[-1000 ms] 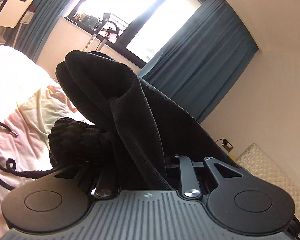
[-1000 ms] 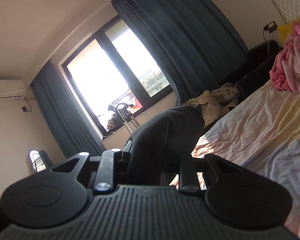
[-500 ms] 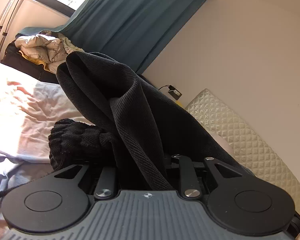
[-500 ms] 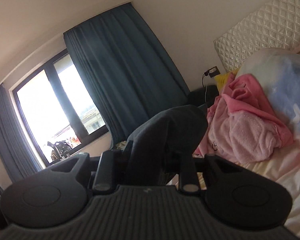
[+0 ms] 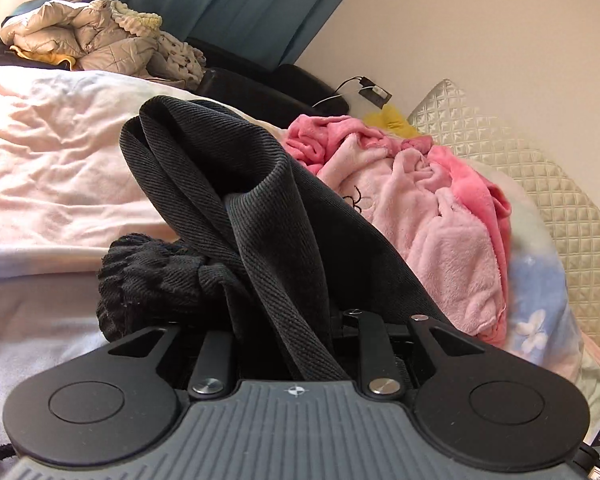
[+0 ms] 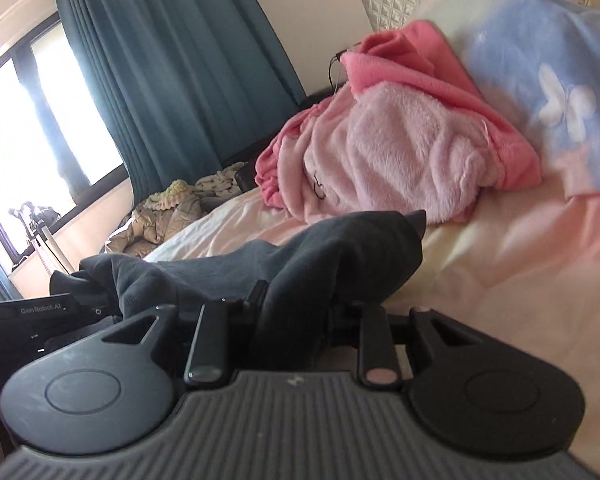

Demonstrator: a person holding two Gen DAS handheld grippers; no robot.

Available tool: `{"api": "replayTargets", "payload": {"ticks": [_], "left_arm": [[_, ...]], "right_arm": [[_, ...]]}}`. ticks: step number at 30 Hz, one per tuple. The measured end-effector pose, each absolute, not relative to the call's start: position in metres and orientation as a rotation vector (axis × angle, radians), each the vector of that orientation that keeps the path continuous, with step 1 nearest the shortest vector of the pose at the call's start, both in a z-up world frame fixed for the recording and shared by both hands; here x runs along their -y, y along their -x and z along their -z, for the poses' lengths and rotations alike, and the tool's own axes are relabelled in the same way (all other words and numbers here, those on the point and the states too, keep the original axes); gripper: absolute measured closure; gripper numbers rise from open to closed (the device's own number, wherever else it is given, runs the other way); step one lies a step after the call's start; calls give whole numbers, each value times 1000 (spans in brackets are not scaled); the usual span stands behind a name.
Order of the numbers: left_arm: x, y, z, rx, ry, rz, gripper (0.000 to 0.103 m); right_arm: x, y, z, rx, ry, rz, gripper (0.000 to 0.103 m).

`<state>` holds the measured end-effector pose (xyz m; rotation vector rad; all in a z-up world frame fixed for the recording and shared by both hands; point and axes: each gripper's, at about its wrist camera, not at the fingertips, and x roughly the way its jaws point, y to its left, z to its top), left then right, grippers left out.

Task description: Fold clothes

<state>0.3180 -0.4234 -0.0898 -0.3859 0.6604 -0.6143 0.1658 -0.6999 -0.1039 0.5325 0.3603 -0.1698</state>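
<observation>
The bed's pale pink sheet [image 6: 520,280] lay below and ahead of both grippers. The black ribbed-knit garment [image 5: 236,208] hung bunched between them, its long axis running from one to the other. The fluffy pink fleece heap [image 6: 400,152] occupied the headboard end, obstructing any lay-down there. Left gripper [image 5: 296,344] and right gripper [image 6: 292,320] each stood nearly closed, clamping garment cloth.

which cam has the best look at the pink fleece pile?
Right wrist: the pink fleece pile lies unobstructed on the bed, whole outline visible. Left wrist shows it too, but the dark garment covers its left edge.
</observation>
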Motion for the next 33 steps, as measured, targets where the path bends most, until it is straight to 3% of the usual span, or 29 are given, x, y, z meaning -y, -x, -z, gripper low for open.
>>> {"api": "replayTargets", "payload": {"ticks": [4,9,11,12,13,24,33], "left_arm": [[410,-302,110,-665,416,684,67],[393,-303,112,-764,401,743,52],[384,-297,99,-807,369,771,36],[377,-291,90,-802,343,773,17],[371,-282,80,-767,319,772,13],[278,-200,-35,-496,129,652,9],[182,-124,-133,-321,37,516,5]], "right_arm": [[696,-159,148,-439,-587,194,74],[694,-154,137,-485,-610,228,67],[690,-152,124,-509,-614,261,56],[689,-149,118,-518,-614,282,52],[687,-146,112,-526,-614,303,49],[637,-94,-5,-442,-454,273,49],[532,-61,-113,-329,-329,97,49]]}}
